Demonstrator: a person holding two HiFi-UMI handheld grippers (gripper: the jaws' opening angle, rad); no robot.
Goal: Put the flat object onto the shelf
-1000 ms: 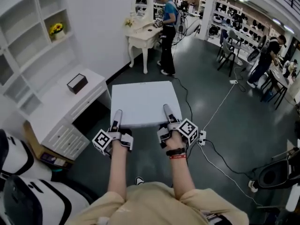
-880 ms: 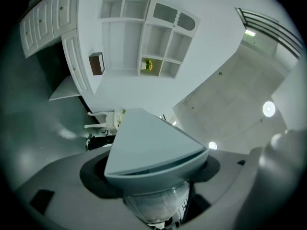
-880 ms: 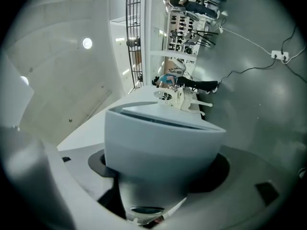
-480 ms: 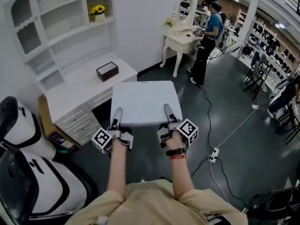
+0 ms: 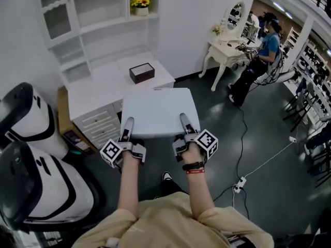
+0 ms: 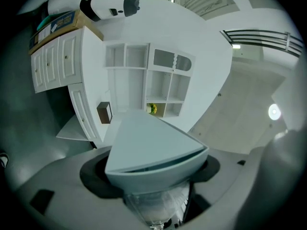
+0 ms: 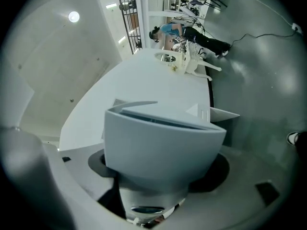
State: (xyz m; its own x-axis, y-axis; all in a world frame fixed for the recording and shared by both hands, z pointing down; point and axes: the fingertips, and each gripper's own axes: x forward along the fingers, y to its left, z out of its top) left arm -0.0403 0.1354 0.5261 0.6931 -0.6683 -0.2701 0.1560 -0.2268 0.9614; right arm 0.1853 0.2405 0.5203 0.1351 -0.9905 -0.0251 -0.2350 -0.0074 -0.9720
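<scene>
A flat, pale grey-white object [image 5: 158, 110] is held level in front of me by its near edge. My left gripper [image 5: 128, 124] is shut on its near left corner and my right gripper [image 5: 184, 120] on its near right corner, one finger of each lying on top. In the left gripper view the flat object [image 6: 148, 147] fills the jaws, and the white shelf [image 6: 144, 80] stands beyond it. The right gripper view shows the same object [image 7: 163, 143] clamped. The white shelf unit [image 5: 98, 14] rises above a white desk [image 5: 98, 89], just past the object's far edge.
A dark box [image 5: 141, 72] sits on the desk and yellow flowers [image 5: 140, 3] in a shelf cubby. A white-and-black machine [image 5: 31, 154] and a cardboard box [image 5: 64, 123] stand at left. At right are a dressing table [image 5: 227, 48], a person [image 5: 258, 61] and a floor cable with power strip [image 5: 239, 186].
The view has swung left: shelf and desk slid from the left edge toward the centre, dressing table and person to the right. Both grippers keep the same hold on the flat object.
</scene>
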